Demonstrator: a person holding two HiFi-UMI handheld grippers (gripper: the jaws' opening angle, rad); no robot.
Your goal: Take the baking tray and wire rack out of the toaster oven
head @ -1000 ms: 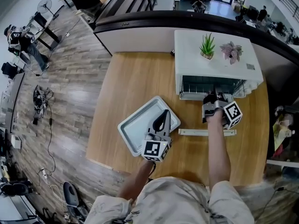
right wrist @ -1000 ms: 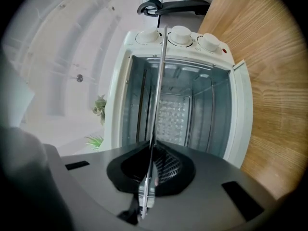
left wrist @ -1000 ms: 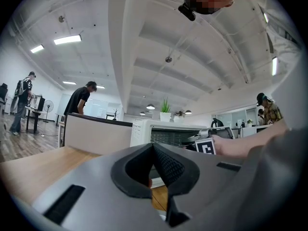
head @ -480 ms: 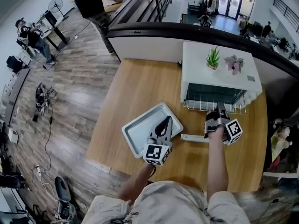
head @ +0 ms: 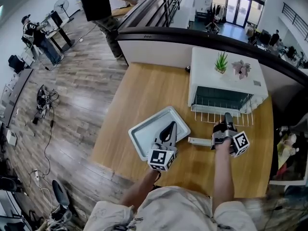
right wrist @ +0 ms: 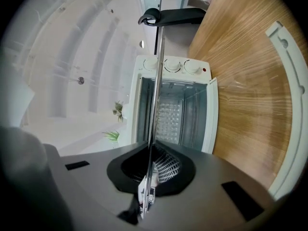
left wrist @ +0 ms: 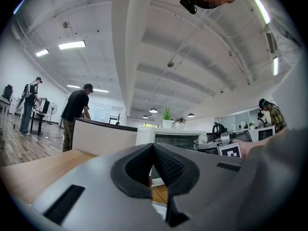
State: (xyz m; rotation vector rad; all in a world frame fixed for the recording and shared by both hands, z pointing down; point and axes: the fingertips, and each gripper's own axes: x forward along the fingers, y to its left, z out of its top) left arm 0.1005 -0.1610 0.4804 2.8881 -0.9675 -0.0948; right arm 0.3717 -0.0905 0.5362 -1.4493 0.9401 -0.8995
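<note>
The white toaster oven stands open at the table's far right. Its wire rack sticks partway out of the mouth. My right gripper is shut on the rack's front edge. In the right gripper view the rack shows edge-on as a thin line running from the jaws into the oven cavity. The grey baking tray lies on the table left of the oven. Above its right part hovers my left gripper, pads closed together with nothing seen between them.
The oven's dropped door lies flat in front of the oven, under the rack and right gripper. Two small potted plants stand on the oven's top. A dark counter bounds the table's far side. People stand far off at the left.
My right gripper has pulled back toward me and the wire rack has slid further out of the oven with it. The left gripper stays over the tray.
</note>
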